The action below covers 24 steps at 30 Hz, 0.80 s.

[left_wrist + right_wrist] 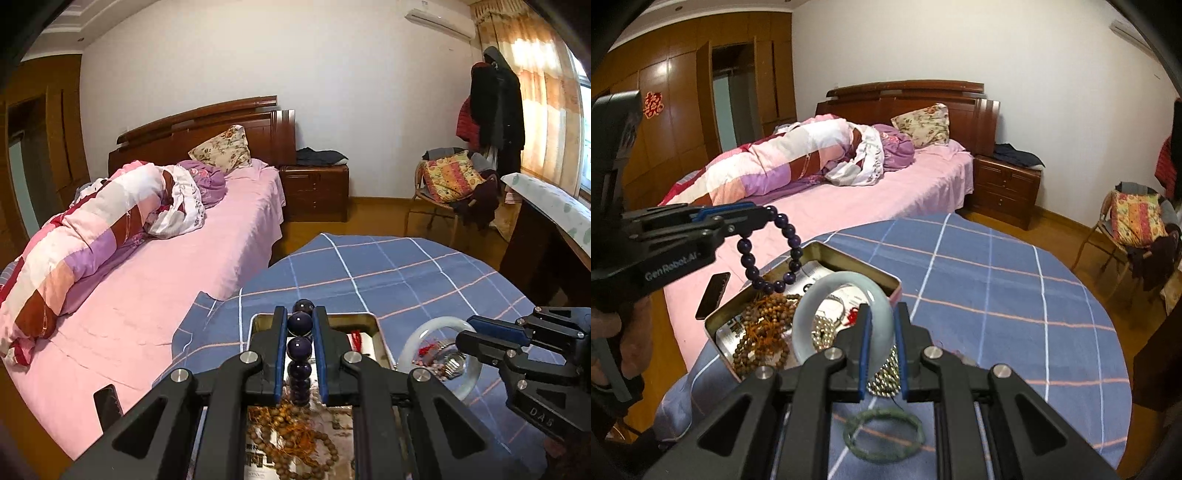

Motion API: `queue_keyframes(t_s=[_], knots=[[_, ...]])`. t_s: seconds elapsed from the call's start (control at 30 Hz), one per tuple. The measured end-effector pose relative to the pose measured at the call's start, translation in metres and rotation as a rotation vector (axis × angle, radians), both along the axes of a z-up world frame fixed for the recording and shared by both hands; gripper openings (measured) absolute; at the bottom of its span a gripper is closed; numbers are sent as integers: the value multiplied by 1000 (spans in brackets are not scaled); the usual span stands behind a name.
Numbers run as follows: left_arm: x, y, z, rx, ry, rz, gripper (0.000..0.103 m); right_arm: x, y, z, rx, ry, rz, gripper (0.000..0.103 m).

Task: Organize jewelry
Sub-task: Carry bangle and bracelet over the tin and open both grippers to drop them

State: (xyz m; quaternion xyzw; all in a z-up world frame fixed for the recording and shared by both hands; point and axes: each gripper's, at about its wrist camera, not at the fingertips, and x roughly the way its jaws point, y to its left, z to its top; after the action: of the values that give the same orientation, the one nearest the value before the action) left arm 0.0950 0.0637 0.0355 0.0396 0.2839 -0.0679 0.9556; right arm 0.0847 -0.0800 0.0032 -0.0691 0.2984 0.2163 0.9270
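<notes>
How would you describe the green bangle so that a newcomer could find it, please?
On the blue checked cloth, look just in front of the metal tin. The green bangle lies flat there, under the right claw; it is dark and mottled, unlike the pale bangle.

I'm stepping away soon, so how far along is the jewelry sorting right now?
Partly done. A brown wooden bead strand and silver beads already lie in the metal tin. In hand: the left tool holds a purple bead bracelet above the tin, and the right tool grips a pale jade bangle. Left: a dark green bangle still lies on the blue plaid cloth.
</notes>
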Motion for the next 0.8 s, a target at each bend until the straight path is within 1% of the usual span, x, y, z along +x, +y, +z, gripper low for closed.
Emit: queue_keyframes(t_s=[0.23,0.57,0.8], knots=[[21,8,-9,-3,28,13,13,21,20,-6,-28,13,17,15],[38,15,-20,6,57,29,13,45,36,-18,-51,45,20,15],[42,14,-31,16,83,26,13,55,44,-25,-62,61,24,15]])
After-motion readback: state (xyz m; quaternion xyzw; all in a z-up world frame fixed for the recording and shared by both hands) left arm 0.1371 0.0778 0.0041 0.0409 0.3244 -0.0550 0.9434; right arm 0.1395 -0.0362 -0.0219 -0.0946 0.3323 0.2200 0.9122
